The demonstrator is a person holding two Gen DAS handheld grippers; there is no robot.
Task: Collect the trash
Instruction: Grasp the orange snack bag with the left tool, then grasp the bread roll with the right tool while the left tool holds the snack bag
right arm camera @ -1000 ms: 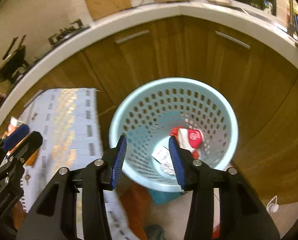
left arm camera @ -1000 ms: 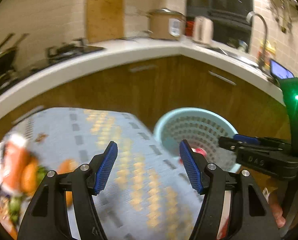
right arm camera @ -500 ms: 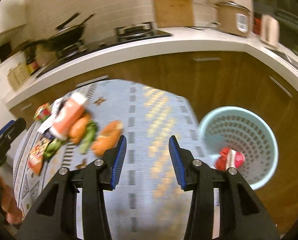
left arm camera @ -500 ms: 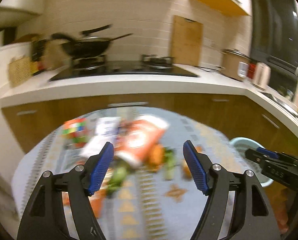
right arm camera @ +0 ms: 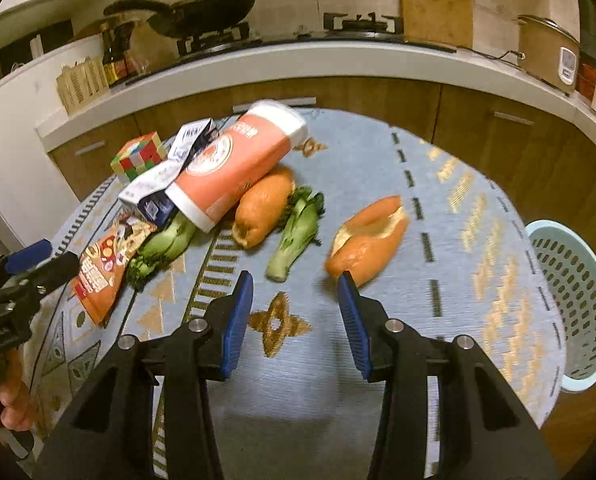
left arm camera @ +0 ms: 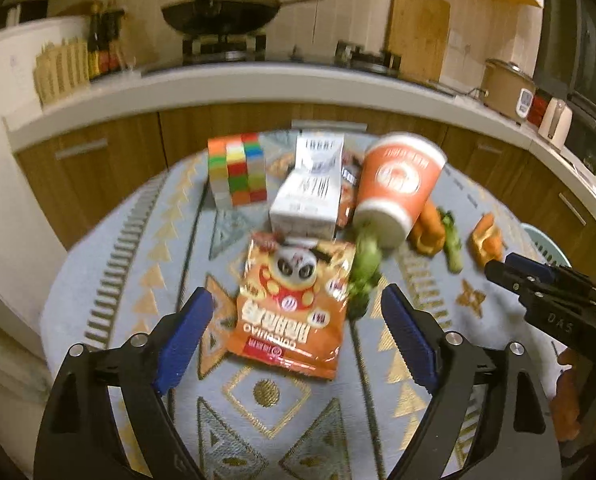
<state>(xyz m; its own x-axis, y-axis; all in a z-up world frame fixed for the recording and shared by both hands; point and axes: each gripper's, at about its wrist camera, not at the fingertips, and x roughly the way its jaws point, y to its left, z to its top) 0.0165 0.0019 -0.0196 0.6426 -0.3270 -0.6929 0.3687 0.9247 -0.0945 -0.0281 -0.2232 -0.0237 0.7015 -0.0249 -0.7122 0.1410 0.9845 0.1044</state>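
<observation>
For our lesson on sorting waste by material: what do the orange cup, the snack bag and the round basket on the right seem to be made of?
Orange cup: probably coated paper; matte printed wall, white rolled rim.
Snack bag: likely plastic film; glossy, crinkled, sealed edges.
Basket: looks like moulded plastic; pale blue, smooth, regular holes.
Both the left gripper and the right gripper are open and empty.
</observation>
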